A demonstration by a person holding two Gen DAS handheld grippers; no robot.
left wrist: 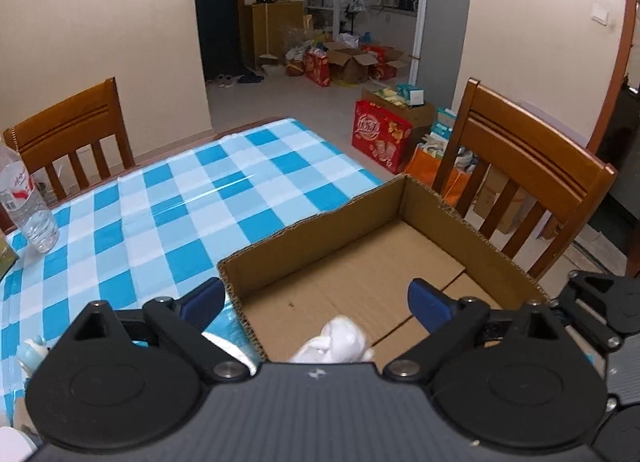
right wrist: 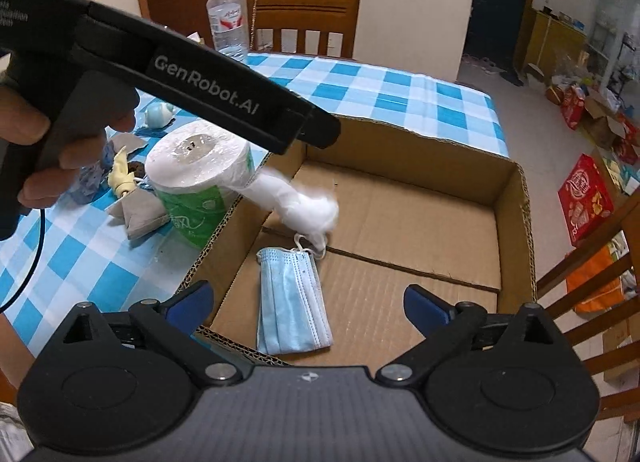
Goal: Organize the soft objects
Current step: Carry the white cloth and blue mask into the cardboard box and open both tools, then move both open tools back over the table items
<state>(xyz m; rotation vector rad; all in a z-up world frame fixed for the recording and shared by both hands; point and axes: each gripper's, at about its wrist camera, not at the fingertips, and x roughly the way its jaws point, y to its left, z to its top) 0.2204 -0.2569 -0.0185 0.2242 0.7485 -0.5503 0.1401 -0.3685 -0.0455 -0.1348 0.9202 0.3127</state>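
Both of my grippers hang over the open cardboard box [right wrist: 516,197] that sits on the blue-checked tablecloth [left wrist: 168,197]. My right gripper [right wrist: 308,304] has its 2 blue fingers [right wrist: 424,302] spread wide with nothing pressed between them; the light blue face mask [right wrist: 292,298] lies flat on the box floor below, near the closest wall. My left gripper [left wrist: 316,300] is spread wide too, gripping nothing, and a white cotton wad [right wrist: 308,201] shows blurred just inside the box beside its left wall, under the left tool's black body; I cannot tell whether it rests on the floor. Outside that wall, touching it, stands 1 wrapped toilet paper roll [right wrist: 200,177], with a grey cloth piece [right wrist: 140,213] and other small soft bits beside it. A water bottle [right wrist: 226,17] stands at the table's far side.
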